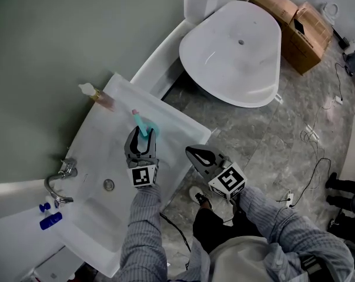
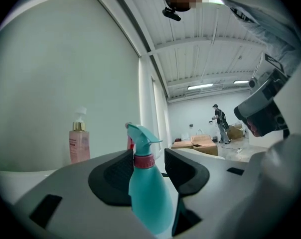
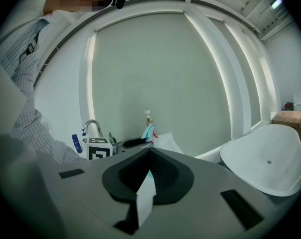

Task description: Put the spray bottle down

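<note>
L gripper (image 1: 142,136) jaws apart round teal plastic spray bottle (image 1: 143,124), upright on ledge of white ceramic sink (image 1: 95,157); R gripper (image 1: 192,152) jaws closed, just beside sink

One spray bottle (image 1: 143,124). One pink soap bottle (image 1: 101,97). One sink (image 1: 173,127). One tap (image 1: 59,184). One bathtub (image 1: 224,69). Two cardboard boxes (image 1: 307,34).

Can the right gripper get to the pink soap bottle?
Probably not straight across: between the right gripper and the pink soap bottle sit the left gripper and the spray bottle.
</note>
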The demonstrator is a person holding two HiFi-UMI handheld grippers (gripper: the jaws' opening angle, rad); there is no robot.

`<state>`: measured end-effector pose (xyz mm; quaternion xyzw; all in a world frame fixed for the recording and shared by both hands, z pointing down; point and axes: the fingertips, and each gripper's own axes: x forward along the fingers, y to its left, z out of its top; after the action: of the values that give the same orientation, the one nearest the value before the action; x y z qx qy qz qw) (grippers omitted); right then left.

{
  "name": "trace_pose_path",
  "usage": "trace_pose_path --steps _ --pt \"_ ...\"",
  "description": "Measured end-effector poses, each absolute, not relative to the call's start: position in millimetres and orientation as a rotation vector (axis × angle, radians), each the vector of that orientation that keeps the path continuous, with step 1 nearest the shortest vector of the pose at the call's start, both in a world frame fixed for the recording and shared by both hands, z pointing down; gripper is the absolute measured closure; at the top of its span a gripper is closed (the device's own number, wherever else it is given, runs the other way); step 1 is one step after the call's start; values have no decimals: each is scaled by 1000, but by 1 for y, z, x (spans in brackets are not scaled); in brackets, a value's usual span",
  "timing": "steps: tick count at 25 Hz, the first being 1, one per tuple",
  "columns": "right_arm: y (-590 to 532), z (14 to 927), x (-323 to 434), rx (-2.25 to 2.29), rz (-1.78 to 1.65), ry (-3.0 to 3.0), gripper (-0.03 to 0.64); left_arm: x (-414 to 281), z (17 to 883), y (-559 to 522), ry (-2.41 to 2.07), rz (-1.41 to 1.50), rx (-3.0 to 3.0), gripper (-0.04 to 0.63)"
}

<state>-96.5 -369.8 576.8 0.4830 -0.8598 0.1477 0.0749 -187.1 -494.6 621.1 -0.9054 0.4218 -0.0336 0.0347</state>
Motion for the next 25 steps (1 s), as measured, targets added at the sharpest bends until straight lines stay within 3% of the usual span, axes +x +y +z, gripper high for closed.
trace_pose_path --steps 11,19,25 --pt "-355 549 -89 1418 386 -2630 601 -214 597 -462 1406 -107 -2706 430" --pt "-329 520 -73 1377 373 -2687 601 -220 542 -396 1494 -147 -2637 565" --pt "-303 493 -67 1298 333 -2749 601 -209 498 -338 1542 -129 -2610 592"
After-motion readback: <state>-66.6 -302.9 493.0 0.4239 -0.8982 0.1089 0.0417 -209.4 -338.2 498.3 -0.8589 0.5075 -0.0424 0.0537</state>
